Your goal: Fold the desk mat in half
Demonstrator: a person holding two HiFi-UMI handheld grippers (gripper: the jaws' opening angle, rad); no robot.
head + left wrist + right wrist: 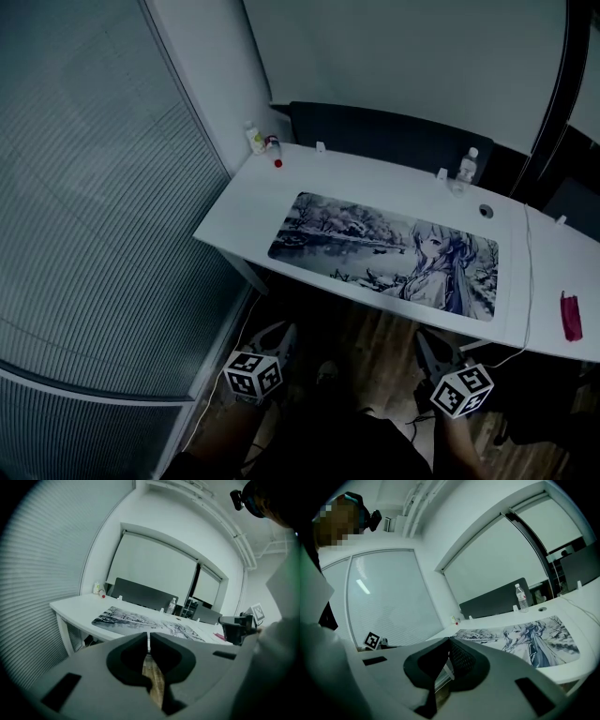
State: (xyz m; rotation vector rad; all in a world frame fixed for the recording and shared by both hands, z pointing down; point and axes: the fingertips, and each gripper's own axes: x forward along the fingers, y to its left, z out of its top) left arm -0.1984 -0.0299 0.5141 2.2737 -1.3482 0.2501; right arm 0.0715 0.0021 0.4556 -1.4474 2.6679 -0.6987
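Note:
A long desk mat (389, 255) printed with a snowy scene and an anime figure lies flat and unfolded on the white desk (272, 192). The mat (140, 619) also shows in the left gripper view, and the mat (529, 637) fills the right of the right gripper view. Both grippers are held low, below the desk's near edge and clear of the mat. My left gripper (278, 337) is shut with nothing between its jaws. My right gripper (433, 349) is shut too, its tips touching and empty.
A water bottle (467, 167) stands at the desk's back edge, near a round cable hole (486, 211). Small bottles (255, 139) sit at the back left corner. A red object (570, 315) lies at the far right. A dark divider (394, 136) runs behind the desk; window blinds (84, 187) fill the left.

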